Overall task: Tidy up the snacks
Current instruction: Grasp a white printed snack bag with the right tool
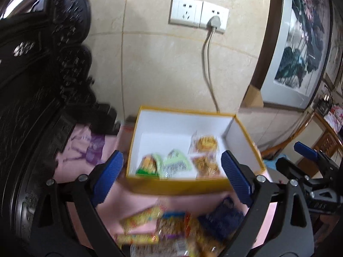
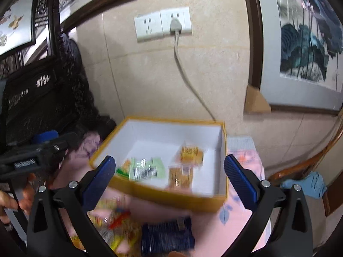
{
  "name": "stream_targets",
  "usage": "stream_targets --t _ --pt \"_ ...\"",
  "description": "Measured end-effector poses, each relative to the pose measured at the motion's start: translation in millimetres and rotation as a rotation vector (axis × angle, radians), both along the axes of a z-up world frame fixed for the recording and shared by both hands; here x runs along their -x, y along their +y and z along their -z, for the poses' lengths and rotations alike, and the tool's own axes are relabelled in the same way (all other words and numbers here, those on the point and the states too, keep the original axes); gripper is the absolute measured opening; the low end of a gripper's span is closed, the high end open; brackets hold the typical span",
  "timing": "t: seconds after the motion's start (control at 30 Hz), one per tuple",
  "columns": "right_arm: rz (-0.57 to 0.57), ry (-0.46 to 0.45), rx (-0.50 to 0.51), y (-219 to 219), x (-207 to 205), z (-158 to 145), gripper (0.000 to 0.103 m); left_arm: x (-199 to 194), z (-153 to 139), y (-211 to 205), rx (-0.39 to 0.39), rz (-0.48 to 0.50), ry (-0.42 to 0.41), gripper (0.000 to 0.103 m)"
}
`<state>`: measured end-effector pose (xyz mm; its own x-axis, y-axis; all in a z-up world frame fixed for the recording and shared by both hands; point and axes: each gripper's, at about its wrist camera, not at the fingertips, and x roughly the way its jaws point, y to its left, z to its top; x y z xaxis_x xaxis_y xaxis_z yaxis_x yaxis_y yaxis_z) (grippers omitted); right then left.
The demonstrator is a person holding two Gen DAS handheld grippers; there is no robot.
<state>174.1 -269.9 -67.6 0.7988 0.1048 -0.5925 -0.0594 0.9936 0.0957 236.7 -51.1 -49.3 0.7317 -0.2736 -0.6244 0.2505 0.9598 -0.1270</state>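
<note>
A yellow box (image 1: 175, 185) with a white inside stands on a pink cloth; it also shows in the right wrist view (image 2: 171, 199). Inside lie a green packet (image 1: 175, 162) (image 2: 148, 170) and orange packets (image 1: 206, 143) (image 2: 190, 153). A heap of loose snack packets (image 1: 167, 229) (image 2: 115, 227) and a dark blue packet (image 1: 223, 220) (image 2: 167, 235) lie in front of the box. My left gripper (image 1: 173, 180) is open and empty above the heap. My right gripper (image 2: 171, 180) is open and empty before the box.
A tiled wall with sockets (image 1: 197, 14) and a plugged cable (image 1: 209, 64) rises behind the box. Dark carved furniture (image 1: 32, 85) stands at the left. A framed painting (image 1: 300, 42) leans at the right. The right gripper shows at the left view's right edge (image 1: 310, 160).
</note>
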Motion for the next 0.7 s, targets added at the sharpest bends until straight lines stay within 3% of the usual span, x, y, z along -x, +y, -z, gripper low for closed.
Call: stream_targets --t 0.27,0.33,0.4,0.7 --pt "-0.005 0.238 -0.045 -15.2 40.9 78.7 0.102 53.3 56.7 36.6 -0.049 -0.023 0.150 0.095" --pt "-0.007 0.320 -0.058 -19.7 41.0 101.8 0.096 65.2 68.3 42.4 -0.065 -0.022 0.185 0.095" --pt "-0.008 0.395 -0.076 -23.8 38.0 122.8 0.086 76.6 75.7 47.9 -0.065 -0.011 0.211 0.095" --pt "-0.130 0.571 -0.041 -9.9 21.5 175.1 0.085 98.4 90.2 61.2 -0.082 0.006 0.268 0.094"
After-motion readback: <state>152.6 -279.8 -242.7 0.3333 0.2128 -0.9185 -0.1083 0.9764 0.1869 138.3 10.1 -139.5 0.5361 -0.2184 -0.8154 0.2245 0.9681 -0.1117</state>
